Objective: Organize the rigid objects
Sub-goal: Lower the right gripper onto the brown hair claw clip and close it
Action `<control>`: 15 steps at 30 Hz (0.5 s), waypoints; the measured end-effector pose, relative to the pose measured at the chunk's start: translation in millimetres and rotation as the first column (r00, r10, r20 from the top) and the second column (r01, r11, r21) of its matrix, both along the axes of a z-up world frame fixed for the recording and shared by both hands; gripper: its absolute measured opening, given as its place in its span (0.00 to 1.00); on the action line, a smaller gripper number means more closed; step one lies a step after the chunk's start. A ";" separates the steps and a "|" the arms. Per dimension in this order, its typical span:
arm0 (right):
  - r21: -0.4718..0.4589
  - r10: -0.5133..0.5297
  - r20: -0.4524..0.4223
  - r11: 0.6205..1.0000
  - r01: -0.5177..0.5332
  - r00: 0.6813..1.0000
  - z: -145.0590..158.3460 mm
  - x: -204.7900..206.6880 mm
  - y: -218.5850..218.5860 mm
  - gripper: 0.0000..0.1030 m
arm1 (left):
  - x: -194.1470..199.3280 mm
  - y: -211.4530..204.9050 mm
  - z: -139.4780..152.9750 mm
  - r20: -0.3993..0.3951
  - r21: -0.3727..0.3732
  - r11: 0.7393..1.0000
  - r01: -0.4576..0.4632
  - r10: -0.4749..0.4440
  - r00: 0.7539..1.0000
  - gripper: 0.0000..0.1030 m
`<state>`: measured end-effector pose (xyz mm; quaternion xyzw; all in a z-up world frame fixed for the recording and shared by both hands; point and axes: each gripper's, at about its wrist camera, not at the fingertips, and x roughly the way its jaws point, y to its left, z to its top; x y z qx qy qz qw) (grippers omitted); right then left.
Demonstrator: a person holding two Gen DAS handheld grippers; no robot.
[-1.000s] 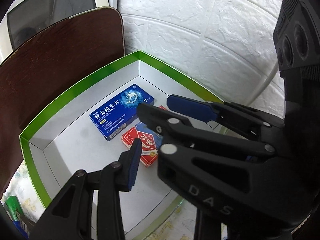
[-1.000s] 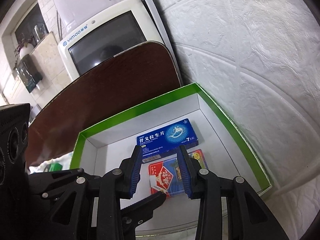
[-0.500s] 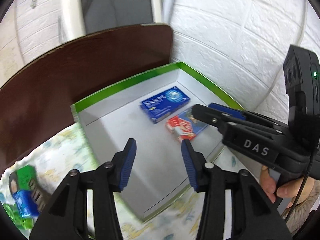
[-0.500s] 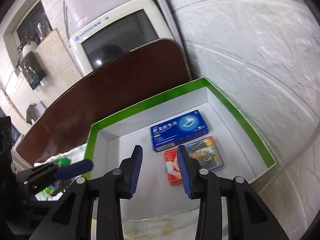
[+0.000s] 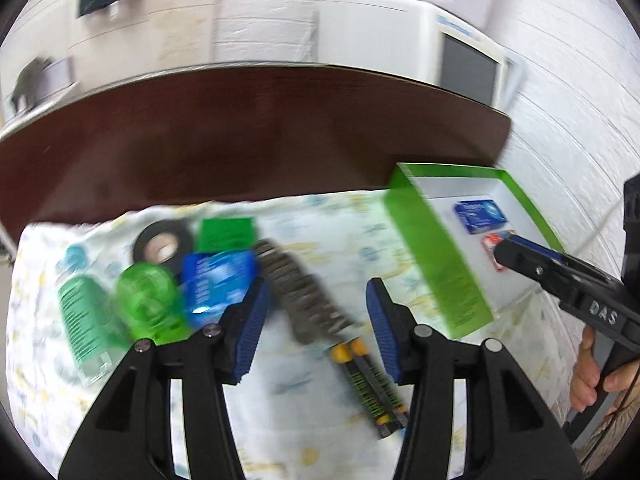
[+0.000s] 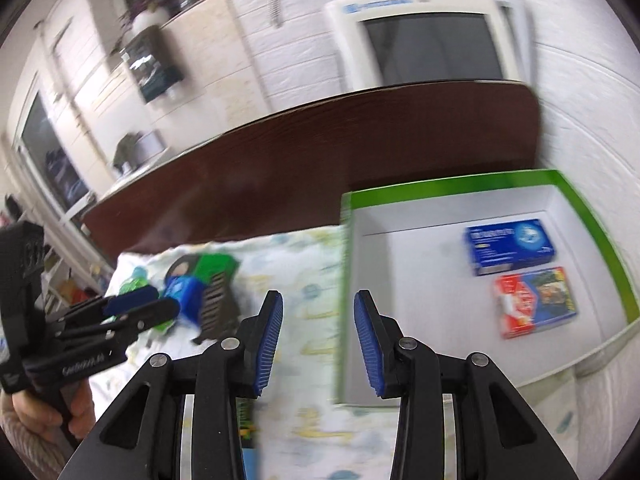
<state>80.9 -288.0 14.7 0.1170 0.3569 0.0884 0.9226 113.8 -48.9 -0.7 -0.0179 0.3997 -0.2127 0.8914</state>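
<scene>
My left gripper hovers over a patterned cloth, its jaws opening with nothing between them. Beyond it lie a grey brush with a yellow-and-black handle, a blue packet, a round green piece, a green bottle, a black tape roll and a small green box. My right gripper is open and empty, in front of the green-rimmed white box. Inside lie a blue medicine carton and a red-and-blue card pack.
A dark brown board stands behind the cloth, with a white screen unit beyond it. A white brick wall runs along the right of the box. A hand grips the right gripper's handle.
Both grippers have drawn back out of the white box and swung left. The left jaws have widened, and its view now faces the pile on the cloth. The card pack stays in the box.
</scene>
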 end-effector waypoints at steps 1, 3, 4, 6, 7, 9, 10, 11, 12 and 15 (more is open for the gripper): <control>-0.013 0.035 -0.005 0.999 -0.035 0.999 -1.4 0.5 14.0 0.43 | -0.7 11.9 -3.5 -0.010 -0.008 1.000 -0.020 0.020 1.000 0.47; -0.043 0.098 -0.016 0.994 -0.098 0.995 -6.3 3.1 39.6 0.60 | -3.3 30.8 -10.7 -0.023 -0.009 0.999 -0.049 0.049 0.999 0.47; -0.066 0.127 -0.021 0.990 -0.128 0.992 -10.3 4.8 54.8 0.69 | -6.1 40.6 -13.7 -0.026 -0.005 0.998 -0.060 0.059 0.998 0.47; -0.105 0.155 -0.028 0.982 -0.157 0.987 -16.8 7.1 75.5 0.71 | -9.9 56.6 -20.2 -0.034 -0.002 0.997 -0.072 0.072 0.997 0.49; -0.123 0.170 -0.035 0.977 -0.173 0.985 -20.5 9.1 86.7 0.71 | -12.4 63.8 -23.2 -0.039 -0.003 0.997 -0.079 0.079 0.996 0.50; -0.152 0.182 -0.060 0.970 -0.190 0.981 -27.9 14.3 103.8 0.71 | -16.0 78.0 -28.7 -0.043 -0.006 0.995 -0.095 0.095 0.995 0.51; -0.164 0.183 -0.074 0.967 -0.193 0.980 -32.1 17.0 111.2 0.71 | -17.3 84.8 -30.8 -0.047 -0.011 0.995 -0.099 0.099 0.994 0.51; -0.169 0.186 -0.083 0.966 -0.198 0.979 -35.2 19.4 117.6 0.71 | -18.2 90.0 -33.3 -0.050 -0.017 0.995 -0.101 0.100 0.994 0.51; -0.172 0.188 -0.091 0.964 -0.202 0.978 -38.6 22.5 122.8 0.71 | -19.4 93.9 -34.5 -0.052 -0.022 0.995 -0.102 0.100 0.994 0.51; -0.207 0.169 -0.113 0.960 -0.189 0.979 -49.4 32.7 135.1 0.71 | -23.0 102.5 -37.5 -0.051 -0.035 0.994 -0.106 0.104 0.993 0.51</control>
